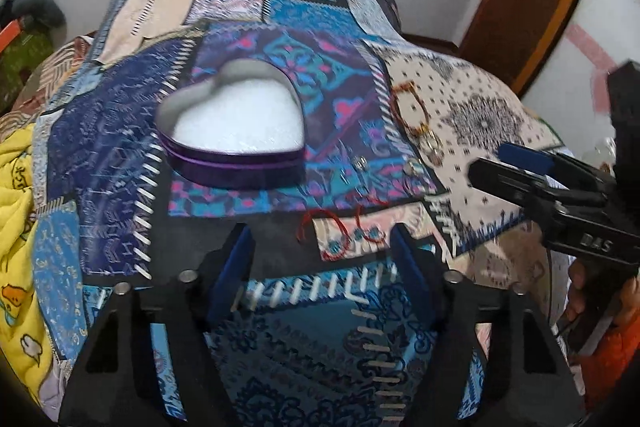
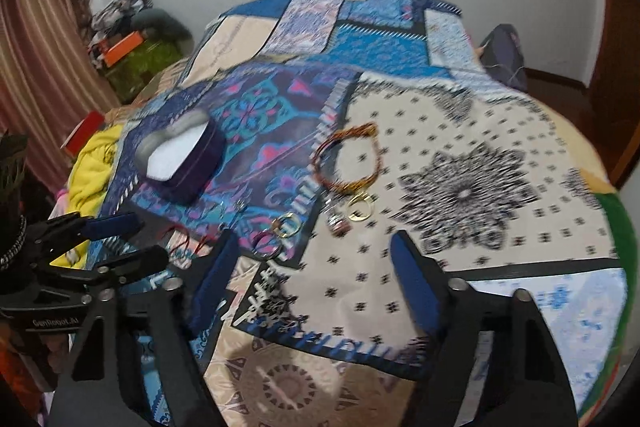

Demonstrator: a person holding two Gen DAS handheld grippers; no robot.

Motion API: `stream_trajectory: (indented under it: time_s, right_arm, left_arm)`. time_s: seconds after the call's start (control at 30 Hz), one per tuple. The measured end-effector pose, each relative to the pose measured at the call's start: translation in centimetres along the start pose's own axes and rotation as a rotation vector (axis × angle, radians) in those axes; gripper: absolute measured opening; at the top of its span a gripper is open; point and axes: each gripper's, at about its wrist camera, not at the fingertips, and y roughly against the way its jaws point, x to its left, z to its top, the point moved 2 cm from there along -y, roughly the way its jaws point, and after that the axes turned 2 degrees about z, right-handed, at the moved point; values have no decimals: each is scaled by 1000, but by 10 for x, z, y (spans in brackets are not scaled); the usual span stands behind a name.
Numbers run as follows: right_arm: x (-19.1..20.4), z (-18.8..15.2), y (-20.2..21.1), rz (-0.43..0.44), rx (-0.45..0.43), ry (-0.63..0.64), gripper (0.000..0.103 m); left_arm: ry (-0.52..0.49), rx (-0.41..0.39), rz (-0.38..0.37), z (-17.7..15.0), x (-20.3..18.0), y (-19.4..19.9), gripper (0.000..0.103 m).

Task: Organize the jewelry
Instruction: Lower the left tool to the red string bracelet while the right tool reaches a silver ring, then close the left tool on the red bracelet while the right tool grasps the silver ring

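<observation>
Left gripper [image 1: 322, 247] jaws apart, nothing between the pads, hanging over the quilt [image 1: 120, 131] just short of the red cord [image 1: 340, 233]. Right gripper [image 2: 310, 259] likewise apart and empty, above the cream patch of the quilt. Neither is touching any jewelry.

Landmark: the heart box [image 1: 232, 135], purple-sided, lid off, white lining showing. The inside looks bare, so as far as I can judge nothing is stored yet; frames are motion-blurred, so a tiny piece on the white could be missed.

All jewelry lies loose on the quilt, to the right of the box as the left wrist view shows it:
- beaded bracelet [image 2: 346, 159], orange-brown loop, well right of the box, on the seam to the cream patch
- gold hoop [image 2: 360, 207] just below the bracelet, nearer the grippers
- second gold ring [image 2: 288, 225] closer to the box than the first
- small charm [image 2: 338, 225] between the two gold pieces, too blurred to identify
- small silver bits [image 1: 360, 163] just right of the box's near edge, unclear
- red cord in front-right of the box, nearest the left gripper

Progress: start of task. Box open and ready, zero items in. Left: pick each piece and drop it in the box. Red cord likely first for the left gripper, rings for the right.
</observation>
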Motion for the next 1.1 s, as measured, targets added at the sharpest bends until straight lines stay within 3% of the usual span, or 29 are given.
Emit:
stream_trajectory:
  time_s: [0.13,0.2,0.43,0.7,0.73,1.1]
  right_arm:
    - [7,-5,-14,43,49,22,57]
    - [11,-7,-19,50,64,36,53]
    - [13,-8,-32,82,98,51,46]
    - [20,-7,-42,83,108,71,24]
    - [21,-7,-42,83,109,79,20]
    - [26,1,-26,93,74,75,20]
  left_arm:
    - [-34,0,11,-3,-3,-1,52]
    - [-39,6,-1,-3,-4,-4,39]
    - [-70,10,-28,-5,-6,-9,26]
    - [-12,4,-80,-4,-3,-15,6]
    - [-12,3,-78,-4,-4,-16,6]
    - [14,-39,-84,2,-3,3,0]
